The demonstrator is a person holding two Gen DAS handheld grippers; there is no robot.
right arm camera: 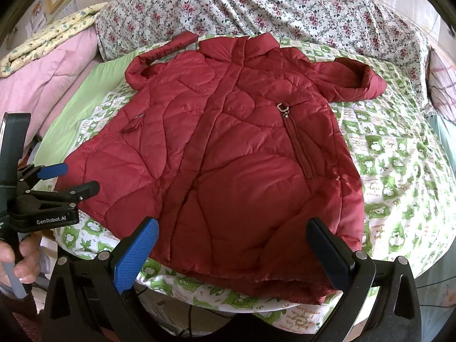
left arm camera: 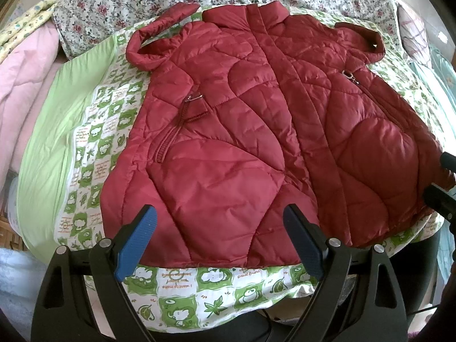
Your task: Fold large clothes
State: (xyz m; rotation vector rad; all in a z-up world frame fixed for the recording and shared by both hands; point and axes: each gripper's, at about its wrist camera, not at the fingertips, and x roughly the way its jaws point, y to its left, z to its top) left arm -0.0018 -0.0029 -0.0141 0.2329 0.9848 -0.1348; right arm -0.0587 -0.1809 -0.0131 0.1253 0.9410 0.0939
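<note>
A dark red quilted jacket (left arm camera: 242,131) (right arm camera: 228,156) lies front up and spread flat on a green-and-white printed sheet (left arm camera: 182,287), collar at the far end and hem toward me. Both short sleeves (left arm camera: 159,34) (right arm camera: 356,79) curl outward by the shoulders. My left gripper (left arm camera: 220,207) hovers open over the hem's left half, and nothing is pressed between its blue pads. The right wrist view shows it from the side (right arm camera: 77,178) at the jacket's left corner. My right gripper (right arm camera: 233,222) stands open over the hem's right half; its fingers (left arm camera: 439,196) show at the edge of the left wrist view.
The sheet covers a bed. A pink quilt (right arm camera: 48,79) and a yellow flowered cloth (right arm camera: 54,37) lie at the left. A floral blanket (right arm camera: 256,8) is bunched behind the collar, with a pillow (right arm camera: 444,91) at the right. A person's hand (right arm camera: 20,259) holds the left gripper's handle.
</note>
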